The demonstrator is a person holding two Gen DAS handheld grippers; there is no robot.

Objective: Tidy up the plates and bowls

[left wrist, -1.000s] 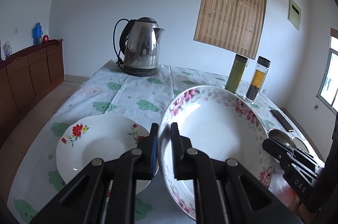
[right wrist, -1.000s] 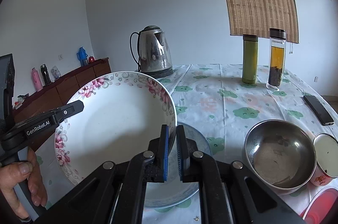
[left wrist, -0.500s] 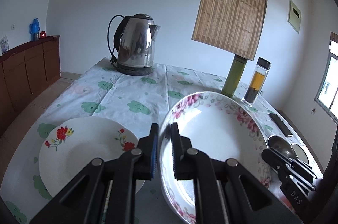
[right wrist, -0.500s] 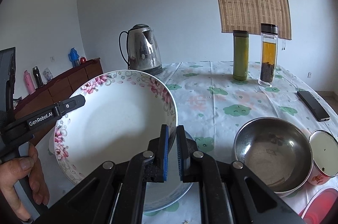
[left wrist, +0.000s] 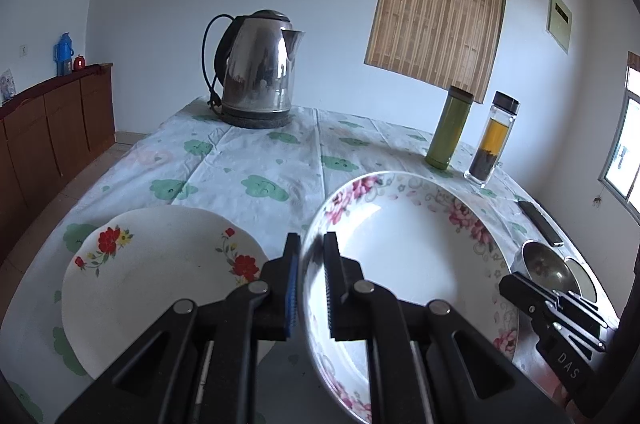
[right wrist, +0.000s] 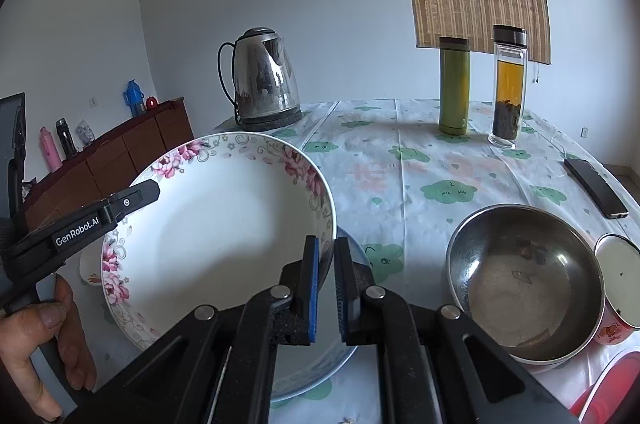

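Tongs left (left wrist: 308,284) and right (right wrist: 327,288) both pinch opposite rims of one white pink-flowered ceramic bowl (right wrist: 216,224), tilted above a blue-rimmed plate (right wrist: 320,368) near the worktop's near edge

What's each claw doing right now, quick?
Left claw: shut on the pink-flowered bowl rim.
Right claw: shut on the same bowl's opposite rim.

I stood in a home dining room: a bench (left wrist: 256,160) under a cloud-print cloth, an electric kettle (left wrist: 258,68), a wooden sideboard (left wrist: 52,120), a bamboo window blind (left wrist: 436,24).
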